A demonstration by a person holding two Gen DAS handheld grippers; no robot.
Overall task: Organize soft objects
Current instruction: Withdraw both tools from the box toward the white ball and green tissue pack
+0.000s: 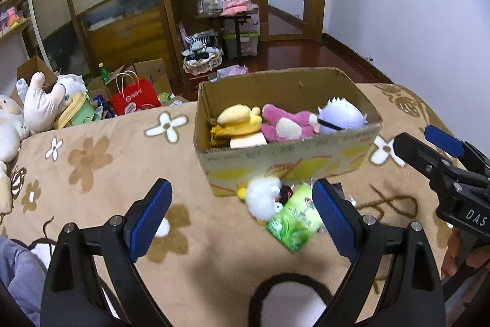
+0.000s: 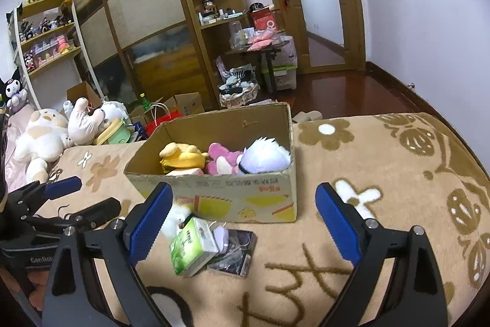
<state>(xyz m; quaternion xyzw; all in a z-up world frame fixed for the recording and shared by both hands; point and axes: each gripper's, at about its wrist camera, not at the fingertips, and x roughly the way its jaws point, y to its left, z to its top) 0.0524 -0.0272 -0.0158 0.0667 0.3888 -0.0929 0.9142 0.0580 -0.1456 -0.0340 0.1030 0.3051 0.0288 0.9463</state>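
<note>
1. Three plush toys already sit in the cardboard box (image 1: pixel 288 161), centre frame in both views: a yellow plush (image 1: pixel 240 121) at left, a pink plush (image 1: pixel 286 126) mid, a lilac-white plush (image 1: pixel 341 115) at right. So I'd call it partly done.
2. Left to do, as far as I can judge: a small white plush (image 1: pixel 263 199) w/ a yellow bit lies on the blanket (image 1: pixel 107 173), touching or just in front of the box's near wall, lower centre of the left wrist view. It looks fluffy, round, slightly blurred; a dark patch beside it I can't identify.
3. Next to it a green tissue pack (image 2: pixel 193 247), tilted, resting partly on a dark flat item (image 2: pixel 235 250) (lower centre, right wrist view). Soft-ish, so maybe goes in too; can't say for sure.
4. More big plushies (image 2: pixel 43 137) piled at far left of frame, well apart from the box; whether they're part of the job I can't tell.
5. My left gripper (image 1: pixel 242 218): jaws spread wide, nothing held, the white plush and the pack at its right finger.
6. My right gripper (image 2: pixel 243 222): also spread wide, empty, aimed at the box front, the pack just inside its left finger.
</note>
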